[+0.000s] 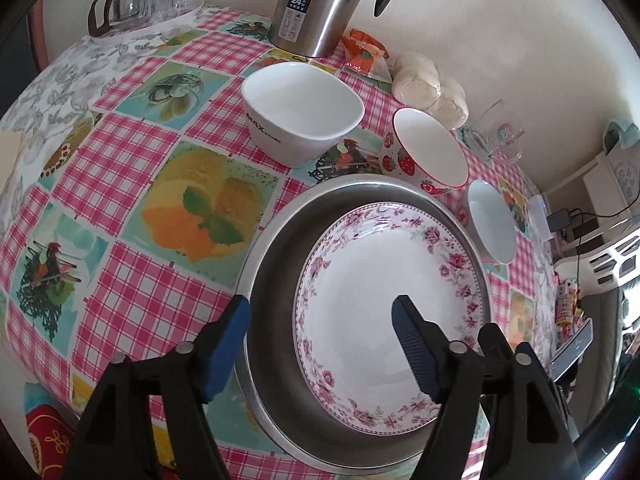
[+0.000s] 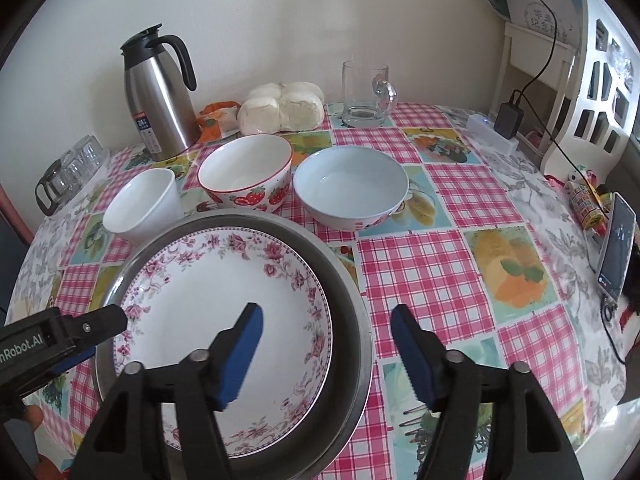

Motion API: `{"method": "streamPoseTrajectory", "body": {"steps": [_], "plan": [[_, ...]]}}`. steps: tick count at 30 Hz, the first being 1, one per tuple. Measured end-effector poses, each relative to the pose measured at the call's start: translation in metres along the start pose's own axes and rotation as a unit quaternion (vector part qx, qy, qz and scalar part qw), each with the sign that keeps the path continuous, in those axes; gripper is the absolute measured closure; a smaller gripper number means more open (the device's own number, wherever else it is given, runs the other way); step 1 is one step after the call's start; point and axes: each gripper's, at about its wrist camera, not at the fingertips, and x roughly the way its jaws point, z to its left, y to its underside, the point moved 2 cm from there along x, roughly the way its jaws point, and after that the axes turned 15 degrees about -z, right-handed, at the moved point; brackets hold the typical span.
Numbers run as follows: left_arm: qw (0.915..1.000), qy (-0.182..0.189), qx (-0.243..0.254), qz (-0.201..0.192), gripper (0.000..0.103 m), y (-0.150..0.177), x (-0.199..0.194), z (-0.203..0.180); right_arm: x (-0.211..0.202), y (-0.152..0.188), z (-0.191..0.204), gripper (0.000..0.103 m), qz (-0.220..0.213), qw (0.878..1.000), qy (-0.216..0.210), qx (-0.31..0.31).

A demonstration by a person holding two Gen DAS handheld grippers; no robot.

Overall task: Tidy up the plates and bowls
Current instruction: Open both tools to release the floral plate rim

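Straddling the near rims at the bottom of each view, both claws stand spread and pinch nothing. In the left wrist view, the left claw (image 1: 322, 314) has one blue finger outside the steel basin (image 1: 276, 248) at lower centre and the other over the floral plate (image 1: 384, 264); whether either pad touches, I cannot tell. In the right wrist view, the right claw (image 2: 326, 320) has its left finger over the same floral plate (image 2: 224, 312), while its right finger hangs over the checked cloth of the table (image 2: 432, 264), outside the steel basin (image 2: 348, 300). The left claw also shows at that view's lower left edge, by the basin's rim.

The plate lies flat inside the basin, which stands on the table.

Beyond the basin, across the middle of the right wrist view, three bowls stand upright in a row, apart from each other: a white square bowl (image 2: 142, 208) at left, a strawberry bowl (image 2: 246, 178) in the centre, and a pale blue bowl (image 2: 352, 186) at right.

Farther back, by the wall, stand a steel thermos jug (image 2: 158, 94) at upper left, a bag of white buns (image 2: 282, 108) and a glass mug (image 2: 366, 94) at upper centre.
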Motion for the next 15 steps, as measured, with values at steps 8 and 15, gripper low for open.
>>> {"method": "streamPoseTrajectory", "body": {"steps": [8, 15], "plan": [[0.9997, -0.021, 0.002, -0.008, 0.01, -0.0001, -0.0001, 0.0054, 0.0019, 0.0008, 0.0021, 0.017, 0.002, 1.0, -0.004, -0.008], [0.9989, -0.038, 0.003, -0.027, 0.009, -0.0039, -0.0041, 0.0084, 0.0, -0.0001, 0.0043, 0.002, -0.005, 1.0, -0.008, -0.015]]}}
